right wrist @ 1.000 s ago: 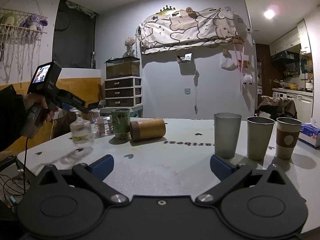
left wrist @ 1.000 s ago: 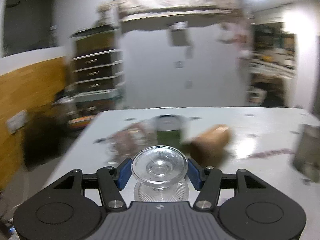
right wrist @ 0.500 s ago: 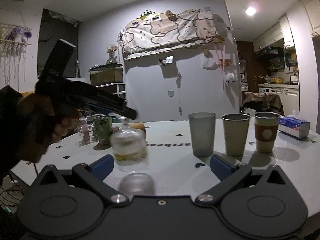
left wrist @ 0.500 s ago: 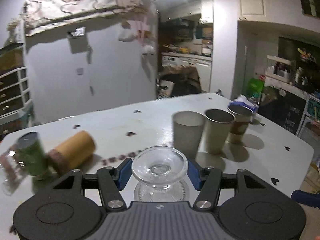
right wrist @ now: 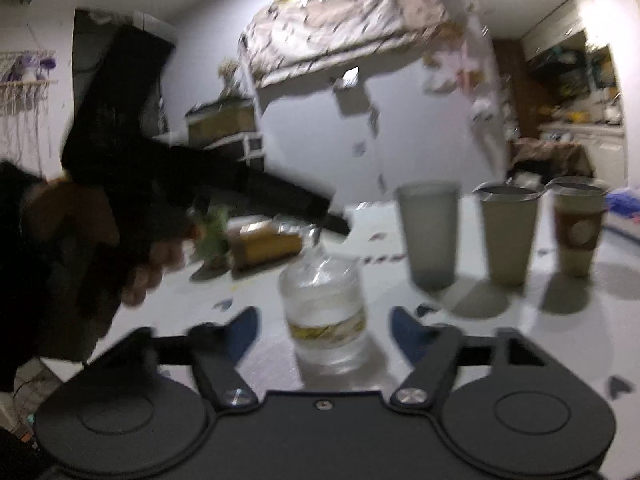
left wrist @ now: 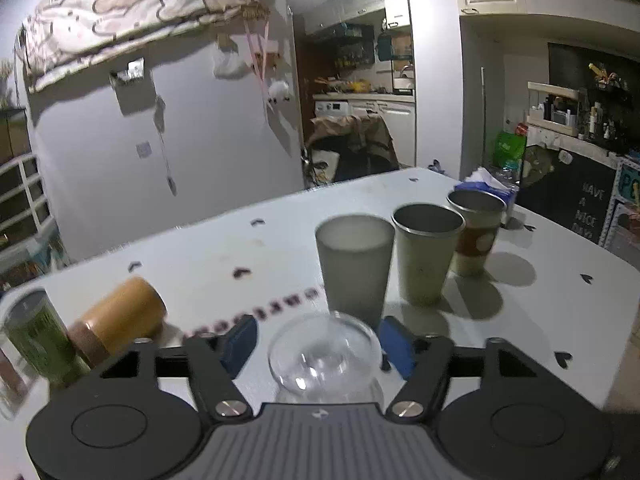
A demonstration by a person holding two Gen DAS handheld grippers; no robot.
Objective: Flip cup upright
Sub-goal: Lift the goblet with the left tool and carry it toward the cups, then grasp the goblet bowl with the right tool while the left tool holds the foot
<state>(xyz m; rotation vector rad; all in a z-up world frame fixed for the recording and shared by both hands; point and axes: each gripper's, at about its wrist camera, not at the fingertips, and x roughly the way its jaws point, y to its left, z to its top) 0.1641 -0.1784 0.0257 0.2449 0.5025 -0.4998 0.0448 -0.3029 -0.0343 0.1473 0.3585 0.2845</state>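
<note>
A clear glass cup (left wrist: 324,354) stands upside down on the white table (left wrist: 520,320), its rounded base facing up. It sits between the blue pads of my left gripper (left wrist: 318,344), whose jaws stand open with gaps on both sides. In the right wrist view the same glass cup (right wrist: 324,312) stands on the table between the blue pads of my right gripper (right wrist: 322,330), which is open and apart from it. The left gripper's black body and the hand holding it (right wrist: 160,216) reach over the glass from the left. This view is blurred.
Three upright cups stand in a row: a grey one (left wrist: 354,268), a metal one (left wrist: 426,256) and a paper one with a brown sleeve (left wrist: 476,236). A brown cylinder (left wrist: 120,318) lies on its side beside a green can (left wrist: 38,336). A tissue pack (left wrist: 486,184) sits at the far edge.
My left gripper carried the glass rightward toward the row of cups and its jaws have opened off the glass, which now stands on the table. My right gripper moved in around it.
</note>
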